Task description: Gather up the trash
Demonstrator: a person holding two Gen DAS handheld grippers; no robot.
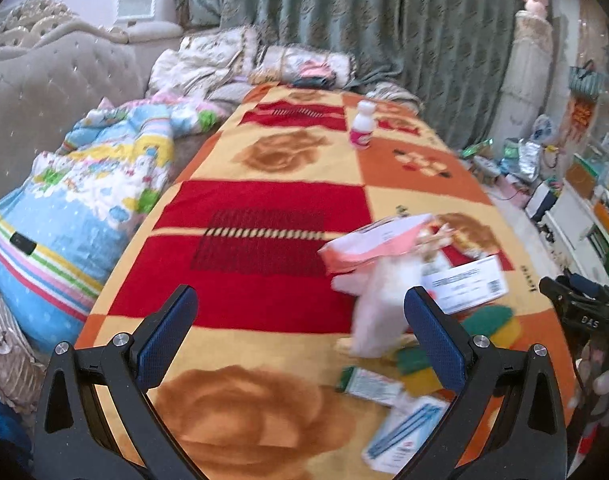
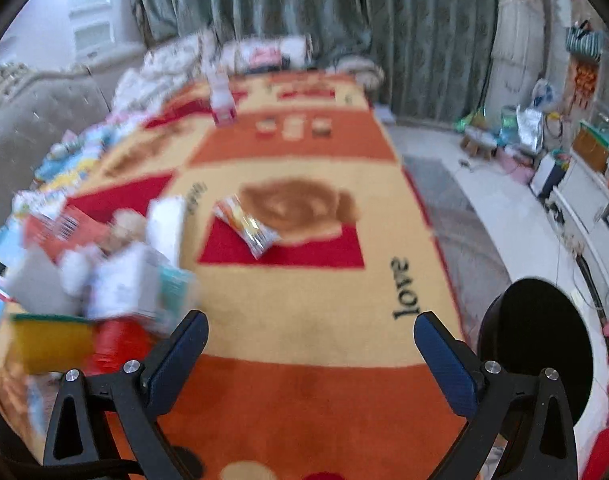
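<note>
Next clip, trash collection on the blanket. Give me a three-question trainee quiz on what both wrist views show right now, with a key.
1. True or false: the left claw is shut on a piece of trash.
2. Multiple choice: the black bin in the right wrist view stands A) on the blanket, B) on the floor right of the blanket, C) on the sofa.
3. Fill in: the lone snack wrapper lies on the blanket ahead of the right claw, apart from the ____ at the left.

Key
1. False; its jaws stand wide apart, holding nothing.
2. B
3. trash pile
</note>
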